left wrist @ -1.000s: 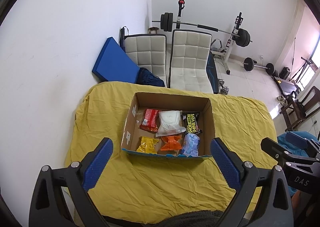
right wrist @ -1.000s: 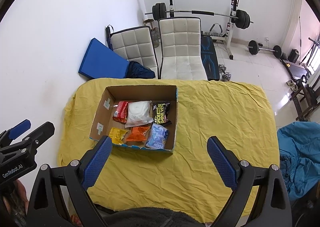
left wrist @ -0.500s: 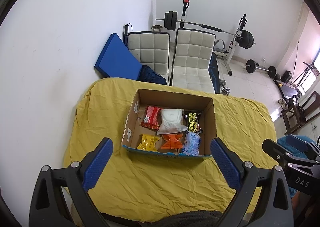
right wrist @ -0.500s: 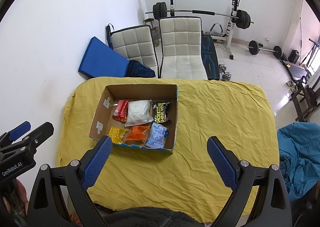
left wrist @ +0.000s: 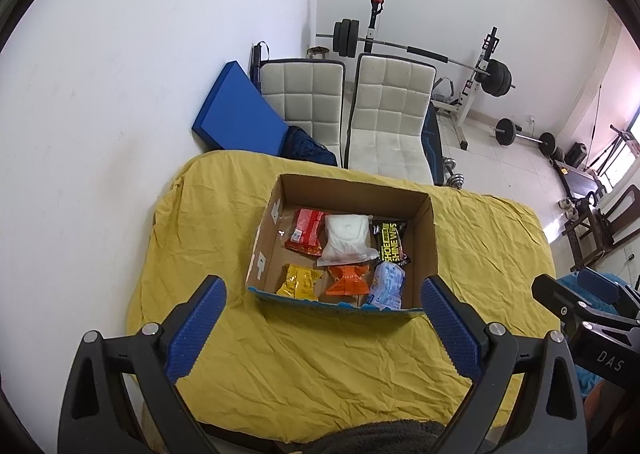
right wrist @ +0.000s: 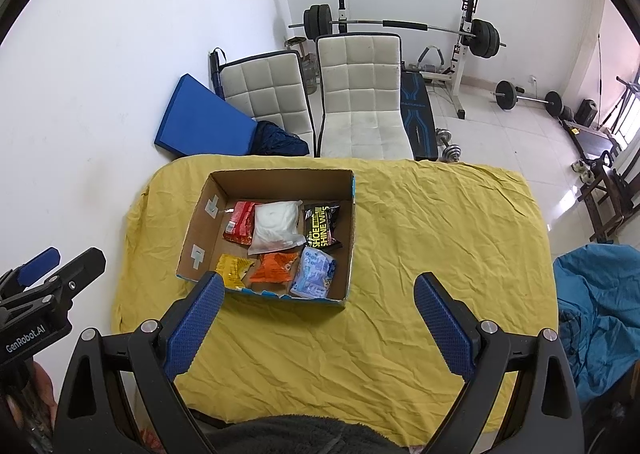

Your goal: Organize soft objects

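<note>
An open cardboard box [left wrist: 426,238] [right wrist: 200,221] sits on a table under a yellow cloth [left wrist: 320,358] [right wrist: 420,254]. In it lie several soft packets: a red one [left wrist: 306,230] [right wrist: 240,228], a white one [left wrist: 347,238] [right wrist: 277,225], a black one [left wrist: 390,242] [right wrist: 322,230], a yellow one [left wrist: 300,281] [right wrist: 233,268], an orange one [left wrist: 347,278] [right wrist: 274,268] and a light blue one [left wrist: 387,285] [right wrist: 314,274]. My left gripper [left wrist: 322,324] is open and empty, held above the near side of the box. My right gripper [right wrist: 318,320] is open and empty, just right of it.
Two white padded chairs [left wrist: 386,121] [right wrist: 360,101] stand behind the table, with a blue mat [left wrist: 236,113] against the wall. A barbell rack [right wrist: 464,33] and weights stand at the back. A blue fabric heap [right wrist: 596,314] lies right of the table.
Both grippers have drawn back and up slightly, so the box looks a little farther away. Jaws stay open; the packets have not moved.
</note>
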